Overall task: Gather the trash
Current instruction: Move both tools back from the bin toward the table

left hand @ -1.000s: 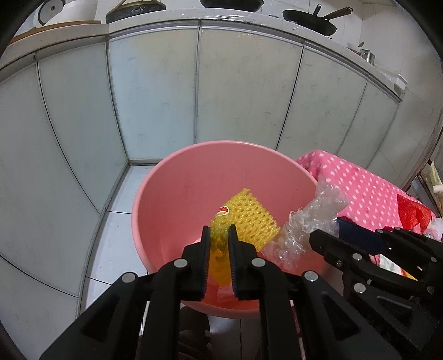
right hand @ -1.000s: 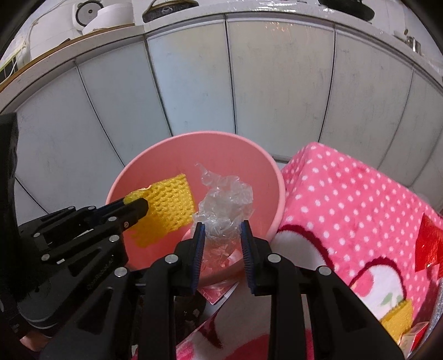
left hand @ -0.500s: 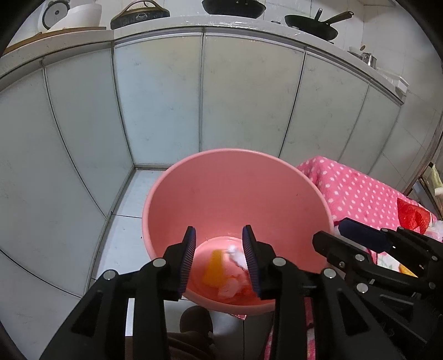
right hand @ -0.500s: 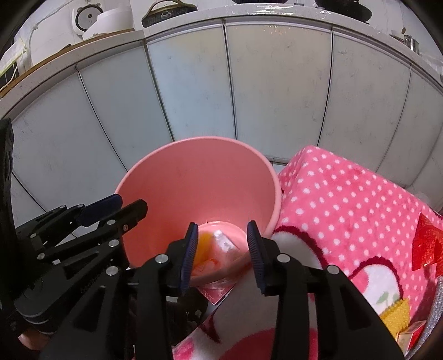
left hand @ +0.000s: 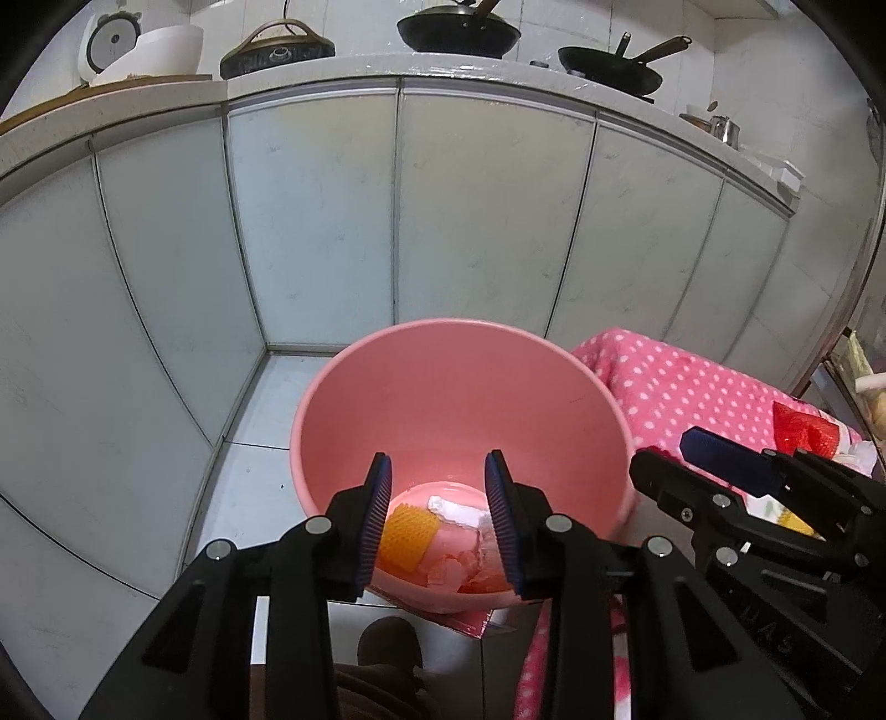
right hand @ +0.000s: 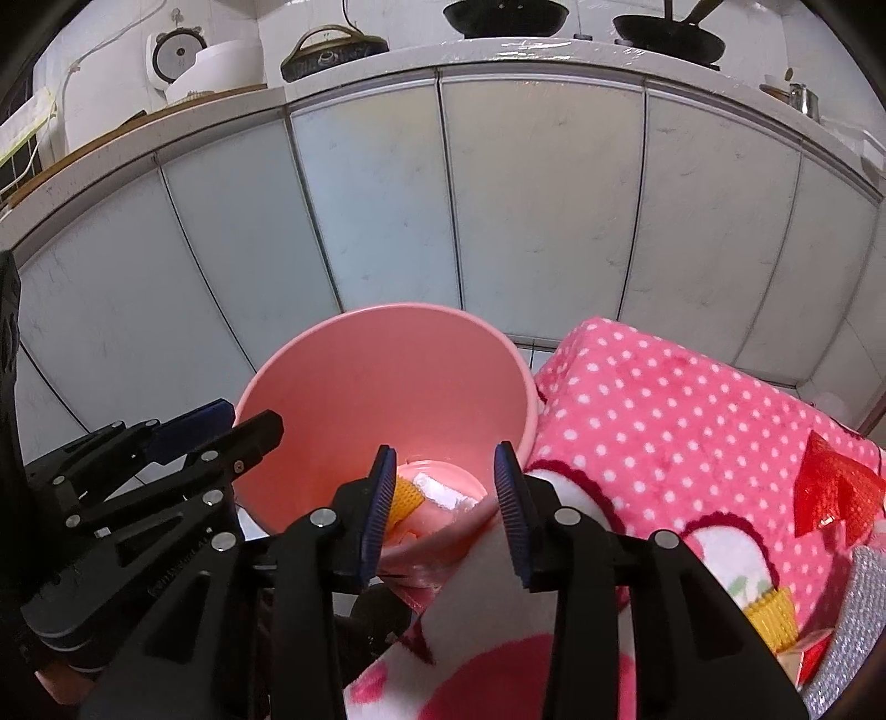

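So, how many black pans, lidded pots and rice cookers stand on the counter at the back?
Black pans: 2
Lidded pot: 1
Rice cooker: 1
Total: 4

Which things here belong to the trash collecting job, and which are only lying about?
Part of the job:
- pink bin
- yellow foam net at the bin's bottom
- white scrap beside it
- red net on the dotted blanket
- left gripper and right gripper, both open and empty

Just lying about:
- pans
- rice cooker
- cabinet doors
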`<state>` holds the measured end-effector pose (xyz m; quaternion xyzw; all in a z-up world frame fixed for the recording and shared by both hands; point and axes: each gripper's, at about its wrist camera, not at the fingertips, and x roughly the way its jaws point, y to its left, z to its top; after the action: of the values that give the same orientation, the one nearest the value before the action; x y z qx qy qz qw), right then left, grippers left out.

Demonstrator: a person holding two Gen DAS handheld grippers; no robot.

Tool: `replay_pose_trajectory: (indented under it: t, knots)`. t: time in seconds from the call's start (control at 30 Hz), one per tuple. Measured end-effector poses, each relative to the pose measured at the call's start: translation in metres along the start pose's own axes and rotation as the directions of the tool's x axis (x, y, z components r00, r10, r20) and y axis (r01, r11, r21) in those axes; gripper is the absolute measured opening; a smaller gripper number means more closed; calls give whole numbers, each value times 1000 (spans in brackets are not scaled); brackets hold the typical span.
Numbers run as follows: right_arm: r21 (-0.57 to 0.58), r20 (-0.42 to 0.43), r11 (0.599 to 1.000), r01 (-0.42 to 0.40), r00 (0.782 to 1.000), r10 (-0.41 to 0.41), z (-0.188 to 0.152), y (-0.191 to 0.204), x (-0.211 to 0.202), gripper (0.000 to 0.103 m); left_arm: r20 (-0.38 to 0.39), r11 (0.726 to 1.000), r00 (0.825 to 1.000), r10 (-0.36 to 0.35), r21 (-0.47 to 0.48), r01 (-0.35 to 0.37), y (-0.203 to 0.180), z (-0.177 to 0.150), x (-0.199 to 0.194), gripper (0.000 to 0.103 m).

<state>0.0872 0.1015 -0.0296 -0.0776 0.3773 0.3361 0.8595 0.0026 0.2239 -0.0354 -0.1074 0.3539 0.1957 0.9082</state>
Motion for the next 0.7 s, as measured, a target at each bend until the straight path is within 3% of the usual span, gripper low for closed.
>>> replay_pose_trajectory:
  t: [0.17, 0.4, 0.47, 0.53, 0.7]
  knots:
    - [1, 18, 1000, 12, 1000, -12, -6, -1, -15, 38, 24, 1000, 1000, -9, 16, 8, -7, 1, -15, 41]
    - [19, 37, 999, 38, 999, -38, -14, -6, -38, 38, 46, 999, 999, -24, 29, 23, -17, 3, -34, 41]
    - [24, 40, 999, 45, 998, -46, -17, -8, -43, 41, 51, 999, 998, -29, 36, 27, -21, 3, -40, 41]
    - [33, 51, 998, 50, 997, -51, -20, -10, -50, 50, 54, 999, 998, -34, 42, 32, -23, 3, -43, 41]
    - [54, 67, 997, 63, 995, -67, -28, -17, -66, 50, 66, 997, 997, -46, 60, 42, -32, 2, -54, 41]
